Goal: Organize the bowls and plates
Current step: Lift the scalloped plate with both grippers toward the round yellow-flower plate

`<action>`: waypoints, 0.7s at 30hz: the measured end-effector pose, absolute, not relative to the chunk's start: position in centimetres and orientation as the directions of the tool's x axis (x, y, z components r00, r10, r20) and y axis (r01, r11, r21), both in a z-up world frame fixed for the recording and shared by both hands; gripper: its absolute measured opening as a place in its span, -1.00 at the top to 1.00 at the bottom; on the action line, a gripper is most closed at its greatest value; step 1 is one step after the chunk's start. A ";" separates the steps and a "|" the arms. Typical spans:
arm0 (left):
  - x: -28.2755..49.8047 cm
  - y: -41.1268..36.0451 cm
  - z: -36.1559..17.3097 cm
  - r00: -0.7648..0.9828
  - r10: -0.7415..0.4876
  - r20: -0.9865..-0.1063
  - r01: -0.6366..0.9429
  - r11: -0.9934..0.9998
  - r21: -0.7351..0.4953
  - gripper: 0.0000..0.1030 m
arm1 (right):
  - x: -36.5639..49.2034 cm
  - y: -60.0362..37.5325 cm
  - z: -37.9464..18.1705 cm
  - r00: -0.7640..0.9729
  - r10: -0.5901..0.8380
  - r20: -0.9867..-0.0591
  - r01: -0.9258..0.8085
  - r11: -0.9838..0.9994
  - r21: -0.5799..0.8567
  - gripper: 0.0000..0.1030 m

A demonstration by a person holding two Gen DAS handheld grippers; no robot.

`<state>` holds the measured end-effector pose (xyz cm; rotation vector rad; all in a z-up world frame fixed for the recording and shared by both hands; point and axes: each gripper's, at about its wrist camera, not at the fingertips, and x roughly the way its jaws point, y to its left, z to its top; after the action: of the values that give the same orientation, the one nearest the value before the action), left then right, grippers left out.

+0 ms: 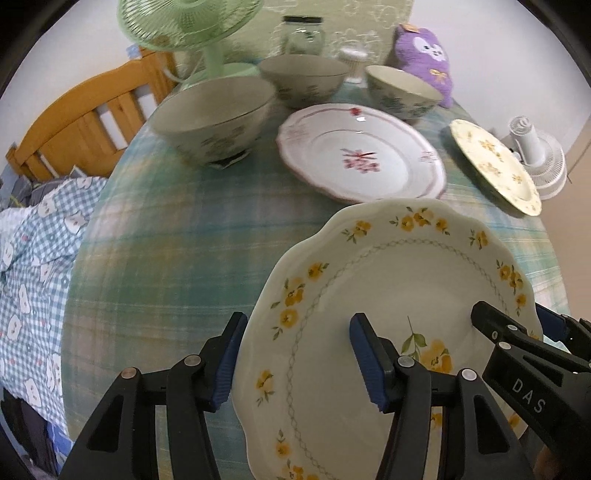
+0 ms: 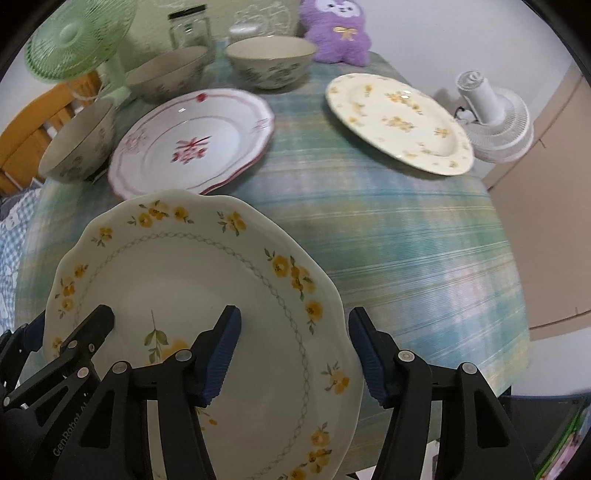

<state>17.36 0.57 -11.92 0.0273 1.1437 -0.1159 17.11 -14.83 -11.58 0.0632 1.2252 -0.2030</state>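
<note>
A scalloped cream plate with yellow flowers (image 1: 388, 280) (image 2: 184, 273) hangs just above the plaid tablecloth, near the front. My left gripper (image 1: 297, 354) (image 2: 66, 325) is shut on its left rim, one pad over the plate's face and one outside the edge. My right gripper (image 2: 295, 350) (image 1: 517, 328) is shut on the opposite rim the same way. Behind lie a pink-flowered plate (image 1: 354, 158) (image 2: 192, 144) and a flat yellow-flowered plate (image 1: 495, 166) (image 2: 399, 118). Three floral bowls (image 1: 214, 118) (image 1: 303, 81) (image 1: 402, 92) stand at the back.
A green fan (image 1: 184, 22), a glass jar (image 1: 303, 37) and a purple plush toy (image 1: 424, 55) line the table's far edge. A white fan (image 2: 491, 114) sits beyond the right edge. A wooden bed frame (image 1: 85, 110) and checked bedding (image 1: 33, 266) are at the left.
</note>
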 end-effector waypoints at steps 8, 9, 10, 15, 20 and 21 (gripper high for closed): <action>17.8 -5.3 -12.0 0.408 -0.065 -0.910 0.093 0.995 -0.029 -0.13 | 17.7 -21.2 -11.8 0.331 -0.101 -0.938 0.180 0.983 -0.043 -0.24; 17.9 -5.9 -12.1 0.407 -0.064 -0.911 0.089 0.996 -0.031 -0.13 | 17.8 -22.1 -11.7 0.333 -0.100 -0.938 0.176 0.983 -0.042 -0.24; 18.0 -6.7 -12.2 0.405 -0.062 -0.912 0.085 0.996 -0.030 -0.13 | 18.0 -22.9 -11.8 0.333 -0.096 -0.938 0.174 0.984 -0.039 -0.24; 18.7 -10.5 -12.8 0.396 -0.057 -0.916 0.072 0.997 -0.031 -0.13 | 18.8 -27.0 -12.3 0.333 -0.094 -0.938 0.164 0.986 -0.040 -0.24; 19.3 -13.6 -13.7 0.384 -0.046 -0.922 0.056 0.998 -0.027 -0.13 | 19.5 -30.0 -13.3 0.318 -0.082 -0.945 0.156 0.987 -0.033 -0.24; 19.5 -13.9 -13.8 0.383 -0.041 -0.923 0.054 0.998 -0.022 -0.13 | 19.6 -30.4 -13.6 0.313 -0.080 -0.946 0.153 0.988 -0.032 -0.24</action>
<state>19.47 -13.93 -13.82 0.0117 1.1759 -0.0605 19.58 -30.36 -13.55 0.0677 1.2429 -0.1538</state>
